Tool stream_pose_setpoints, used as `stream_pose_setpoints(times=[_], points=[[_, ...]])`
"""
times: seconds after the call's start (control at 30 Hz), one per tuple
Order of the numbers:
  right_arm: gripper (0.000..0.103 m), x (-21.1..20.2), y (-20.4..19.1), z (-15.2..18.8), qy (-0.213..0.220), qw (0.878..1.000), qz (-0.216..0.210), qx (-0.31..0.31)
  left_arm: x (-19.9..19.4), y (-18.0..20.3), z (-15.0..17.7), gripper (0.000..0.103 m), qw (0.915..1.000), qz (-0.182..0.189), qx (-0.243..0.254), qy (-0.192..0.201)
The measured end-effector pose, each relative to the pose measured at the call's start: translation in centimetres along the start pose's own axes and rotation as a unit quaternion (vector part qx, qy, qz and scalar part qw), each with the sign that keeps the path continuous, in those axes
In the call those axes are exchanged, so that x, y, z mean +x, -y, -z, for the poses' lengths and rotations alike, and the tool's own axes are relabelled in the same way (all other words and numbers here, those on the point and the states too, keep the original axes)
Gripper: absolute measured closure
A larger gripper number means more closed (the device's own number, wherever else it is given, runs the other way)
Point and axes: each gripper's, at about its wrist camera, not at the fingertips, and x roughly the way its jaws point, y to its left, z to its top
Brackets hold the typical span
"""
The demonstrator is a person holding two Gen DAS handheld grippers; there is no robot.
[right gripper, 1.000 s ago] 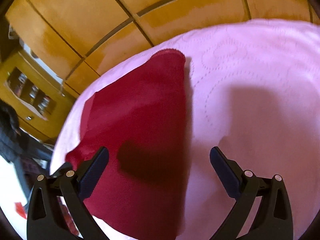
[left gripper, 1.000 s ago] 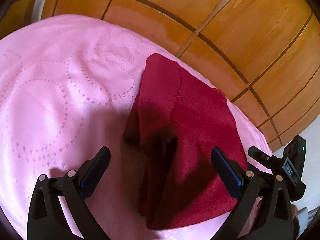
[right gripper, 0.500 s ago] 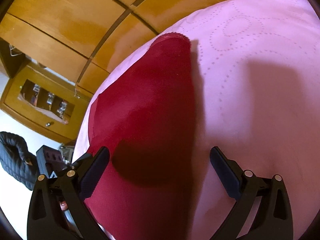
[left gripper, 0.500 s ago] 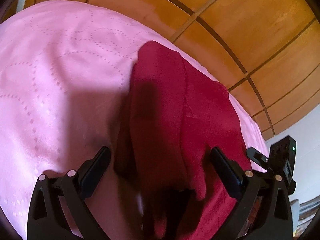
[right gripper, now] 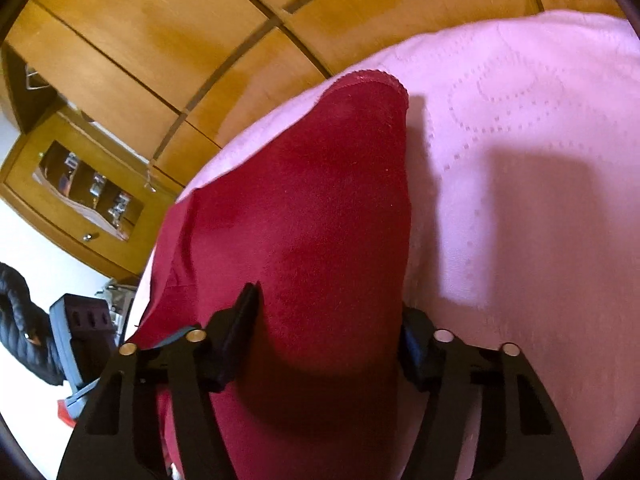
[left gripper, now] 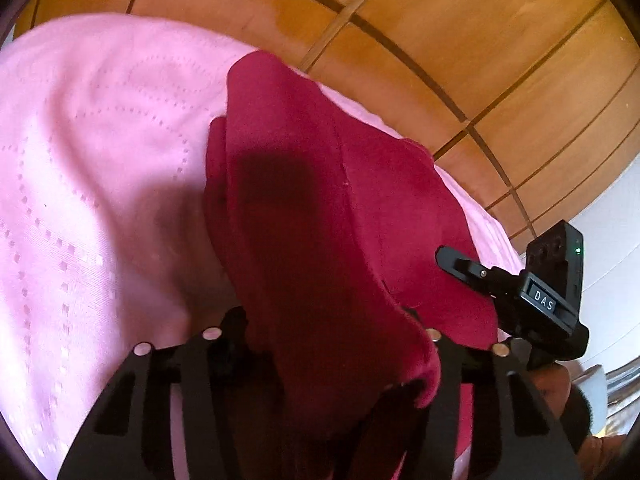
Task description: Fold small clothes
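1. On the pink bedspread (left gripper: 92, 184), near its edge by the wooden wardrobe doors (left gripper: 460, 40), lies the dark red garment (left gripper: 304, 208), stretched lengthwise away from you with its scalloped far hem (right gripper: 368, 78) toward the wood.
2. Your left gripper (left gripper: 332, 332) has just been closing, and the garment's near end is bunched up between its fingers, which now press on the cloth from both sides.
3. Your right gripper (right gripper: 328, 320) has just been closing too; its fingers (right gripper: 244, 320) squeeze a raised fold of the same garment, with the cloth filling the whole gap.
4. From the left wrist view you can see the right gripper's black body at the garment's right edge, labelled "DAS", with part of your hand (left gripper: 560, 396) behind it.
5. Beyond the bed, the right wrist view shows a wooden cabinet (right gripper: 80, 200) with a glass front and a dark jacket (right gripper: 20, 320) at the far left.
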Motion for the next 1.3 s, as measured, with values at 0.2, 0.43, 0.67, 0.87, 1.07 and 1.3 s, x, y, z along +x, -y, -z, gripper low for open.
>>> stream_pose_setpoints(times=[0.2,0.43,0.67,0.87,1.07,1.3], points=[[0.056,-2.7,-2.0,-0.1,0.039,0.998,-0.001,-0.046,-0.8,2.2,0.6,0.059,0.9996,0.017,0.006,0.024],[0.056,-7.7,-2.2,-0.6,0.093,0.992,0.013,-0.081,-0.4,6.5,1.2,0.059,0.9976,0.055,0.022,0.036],[0.056,-12.6,1.4,-0.4,0.14,0.988,0.03,-0.055,2.0,12.0,1.0,0.059,0.9946,0.068,0.076,0.016],[0.056,-15.4,5.5,-1.3,0.17,0.984,0.05,-0.023,5.5,16.6,0.2,0.059,0.9904,0.073,0.117,-0.011],[0.056,-18.8,9.5,-2.6,0.207,0.975,0.083,0.0,10.0,22.0,-0.5,0.059,0.9832,0.088,0.156,-0.033],[0.056,-22.0,15.3,-4.4,0.232,0.963,0.128,0.04,16.0,27.2,-2.2,0.058,0.977,0.105,0.174,-0.066]])
